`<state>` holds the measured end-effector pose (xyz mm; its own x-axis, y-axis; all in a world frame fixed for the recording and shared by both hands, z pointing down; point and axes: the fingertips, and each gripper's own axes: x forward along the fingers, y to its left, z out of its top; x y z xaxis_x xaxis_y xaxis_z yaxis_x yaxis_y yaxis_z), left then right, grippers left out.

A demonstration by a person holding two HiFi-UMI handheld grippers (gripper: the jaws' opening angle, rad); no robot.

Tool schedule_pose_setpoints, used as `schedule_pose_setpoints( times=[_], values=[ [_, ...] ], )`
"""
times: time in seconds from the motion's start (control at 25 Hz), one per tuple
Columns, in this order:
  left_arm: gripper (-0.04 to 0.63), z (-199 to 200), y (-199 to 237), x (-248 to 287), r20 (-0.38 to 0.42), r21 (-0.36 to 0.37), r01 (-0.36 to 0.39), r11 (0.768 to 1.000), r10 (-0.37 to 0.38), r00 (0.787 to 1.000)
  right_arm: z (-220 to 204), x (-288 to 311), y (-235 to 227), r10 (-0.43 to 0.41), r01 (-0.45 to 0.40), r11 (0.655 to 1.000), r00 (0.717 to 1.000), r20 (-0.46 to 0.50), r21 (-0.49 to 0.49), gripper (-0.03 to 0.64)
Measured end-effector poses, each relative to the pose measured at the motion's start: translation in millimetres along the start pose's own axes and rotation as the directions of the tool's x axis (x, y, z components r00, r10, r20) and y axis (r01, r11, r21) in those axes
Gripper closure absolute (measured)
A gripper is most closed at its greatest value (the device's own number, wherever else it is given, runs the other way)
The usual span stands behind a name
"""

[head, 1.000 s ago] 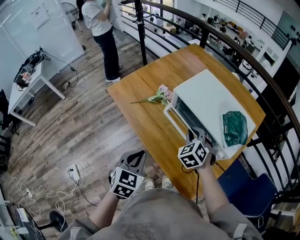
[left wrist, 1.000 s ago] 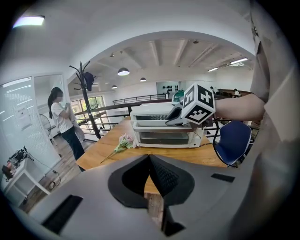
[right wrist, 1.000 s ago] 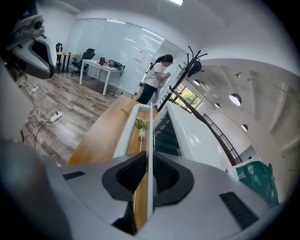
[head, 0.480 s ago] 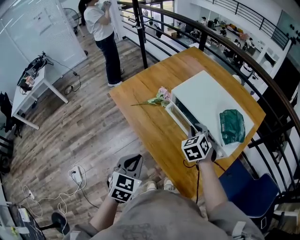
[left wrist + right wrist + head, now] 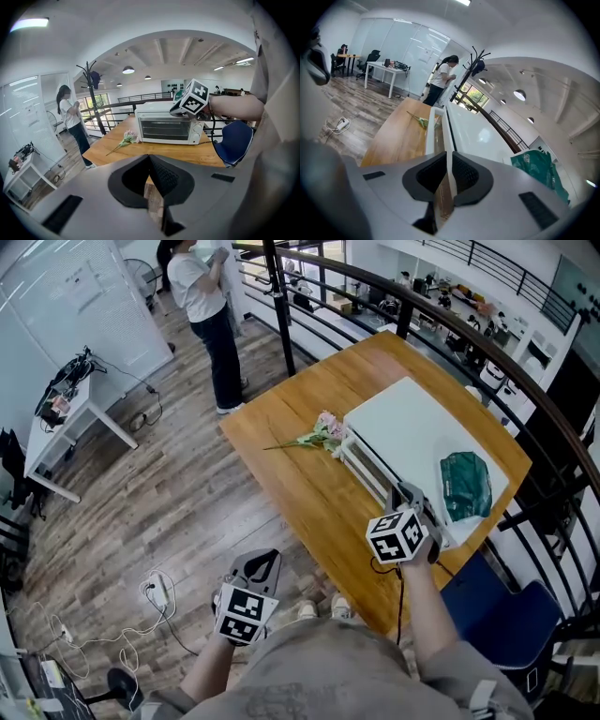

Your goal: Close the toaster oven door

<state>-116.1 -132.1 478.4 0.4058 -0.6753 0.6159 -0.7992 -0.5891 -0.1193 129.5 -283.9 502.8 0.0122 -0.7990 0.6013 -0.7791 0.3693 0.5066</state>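
While the right gripper [image 5: 412, 498] sits at the near end of the oven's [image 5: 398, 427] front top edge, I record its jaws as nearly closed and clamped on the door [image 5: 446, 127]. Its own view shows the door's thin white top edge running straight between the pads. The handle [image 5: 427, 136] lies just to the left of that edge and the oven's white top lies to the right. The door stands close to upright against the oven front. A narrow dark line shows between its edge and the oven body, so I cannot tell whether it is fully seated.

The left gripper [image 5: 149, 158] is held low over the wood floor, off the table's [image 5: 281, 427] near corner and well apart from the oven. Its jaws meet at the tips and nothing is between them.

The oven stands on the right side of the table, beside the railing. A green bag [image 5: 467, 486] lies on the oven top toward its near end. A pink flower [image 5: 322, 432] lies on the table just beside the oven's far front corner. A blue chair [image 5: 492, 620] stands beside the table's near right corner. A person [image 5: 202, 296] stands on the floor beyond the table's far end.
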Motion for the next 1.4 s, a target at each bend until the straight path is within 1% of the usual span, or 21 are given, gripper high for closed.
schedule_pose_setpoints(
  times=[0.16, 0.24, 0.36, 0.44, 0.56, 0.64, 0.72, 0.88, 1.0, 1.08, 1.16, 1.24, 1.4],
  values=[
    [0.578, 5, -1, 5, 0.017, 0.007, 0.006, 1.0, -0.006, 1.0, -4, -8, -4, 0.005, -0.005, 1.0, 1.0, 0.001, 0.008, 0.56],
    [0.578, 9, -1, 6, 0.027, 0.012, 0.008, 1.0, -0.008, 1.0, -1, -16, -6, 0.013, -0.014, 1.0, 1.0, 0.025, 0.024, 0.56],
    [0.578, 21, 4, 2, 0.061, 0.005, 0.01, 1.0, -0.01, 0.998, 19, -36, -13, 0.039, -0.047, 0.996, 0.994, 0.105, 0.075, 0.56],
    [0.578, 36, 11, -4, 0.101, -0.003, 0.007, 1.0, -0.007, 0.995, 39, -56, -20, 0.055, -0.076, 0.991, 0.981, 0.185, 0.106, 0.56],
    [0.578, 70, 21, -19, 0.182, 0.004, -0.013, 1.0, 0.012, 0.983, 73, -93, -33, 0.069, -0.119, 0.984, 0.941, 0.332, 0.133, 0.561],
    [0.578, 97, 27, -31, 0.244, 0.025, -0.036, 0.999, 0.029, 0.969, 91, -119, -43, 0.069, -0.146, 0.977, 0.904, 0.422, 0.153, 0.566],
    [0.578, 125, 33, -44, 0.307, 0.047, -0.062, 0.997, 0.044, 0.951, 106, -142, -51, 0.062, -0.167, 0.971, 0.867, 0.495, 0.172, 0.569],
    [0.578, 169, 40, -69, 0.416, 0.078, -0.101, 0.992, 0.06, 0.908, 125, -177, -62, 0.056, -0.195, 0.966, 0.802, 0.594, 0.171, 0.574],
    [0.578, 196, 40, -87, 0.488, 0.044, -0.104, 0.994, 0.069, 0.87, 135, -201, -67, 0.061, -0.223, 0.96, 0.76, 0.648, 0.171, 0.574],
    [0.578, 208, 38, -98, 0.518, 0.036, -0.106, 0.994, 0.072, 0.852, 140, -215, -70, 0.061, -0.242, 0.954, 0.736, 0.674, 0.178, 0.575],
    [0.578, 214, 34, -105, 0.534, 0.037, -0.106, 0.994, 0.071, 0.843, 141, -227, -72, 0.066, -0.263, 0.948, 0.715, 0.696, 0.18, 0.577],
    [0.578, 216, 31, -109, 0.538, 0.039, -0.105, 0.994, 0.067, 0.841, 140, -236, -70, 0.082, -0.281, 0.945, 0.701, 0.708, 0.169, 0.578],
    [0.578, 213, 26, -107, 0.533, 0.037, -0.095, 0.995, 0.061, 0.844, 136, -243, -57, 0.131, -0.317, 0.938, 0.695, 0.707, 0.139, 0.578]
  ],
)
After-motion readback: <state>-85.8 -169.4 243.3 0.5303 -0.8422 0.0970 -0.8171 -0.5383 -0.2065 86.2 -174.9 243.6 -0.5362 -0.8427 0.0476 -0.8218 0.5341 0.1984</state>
